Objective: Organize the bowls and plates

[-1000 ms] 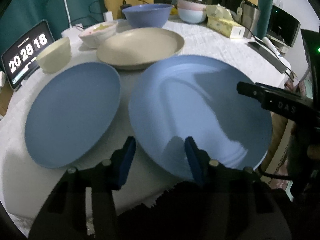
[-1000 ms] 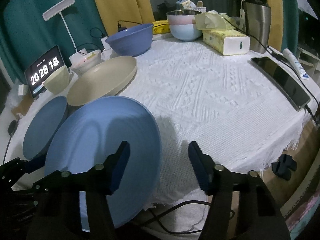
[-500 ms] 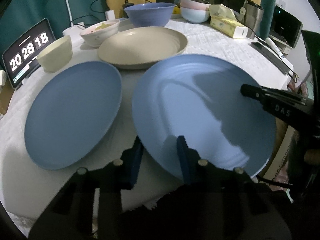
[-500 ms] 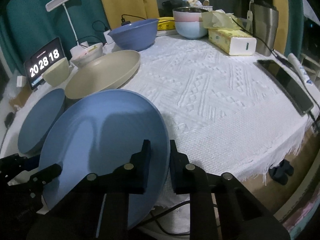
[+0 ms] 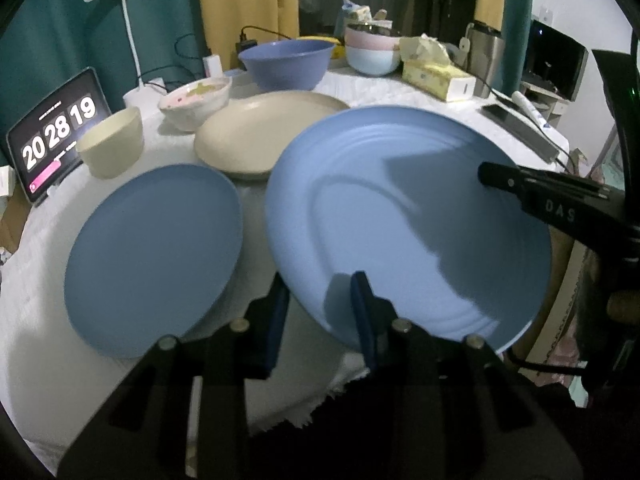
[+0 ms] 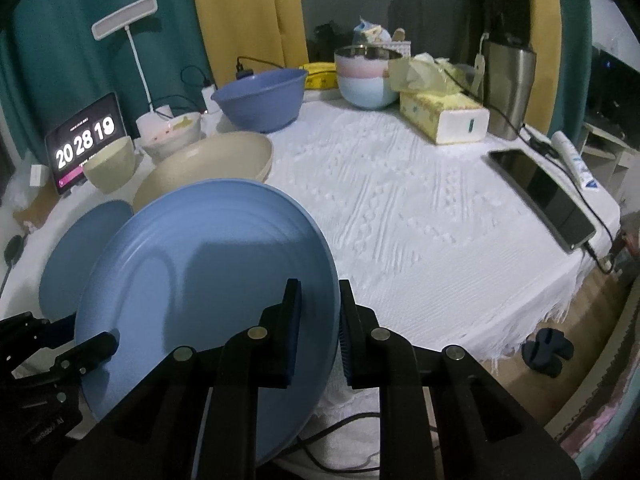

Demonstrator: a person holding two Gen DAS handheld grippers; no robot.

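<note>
A large light-blue plate (image 5: 408, 216) hangs tilted above the table's near edge; it also shows in the right wrist view (image 6: 208, 276). My left gripper (image 5: 320, 312) is shut on its near rim. My right gripper (image 6: 318, 324) is shut on its right rim. A second blue plate (image 5: 156, 256) lies flat on the left. A beige plate (image 5: 264, 136) lies behind. Further back stand a beige cup-bowl (image 5: 114, 146), a white patterned bowl (image 5: 196, 102), a dark blue bowl (image 5: 286, 62) and stacked pink and light-blue bowls (image 5: 372, 54).
A tablet clock (image 5: 56, 132) and a desk lamp (image 5: 124, 20) stand at the back left. A tissue box (image 6: 444, 118), a steel tumbler (image 6: 508, 88), a phone (image 6: 544, 196) and a tube (image 6: 572, 158) sit on the right of the white tablecloth (image 6: 420, 220).
Both grippers closed on the large blue plate's rim, the right from wide open. The plate has risen off the table and tilted.
</note>
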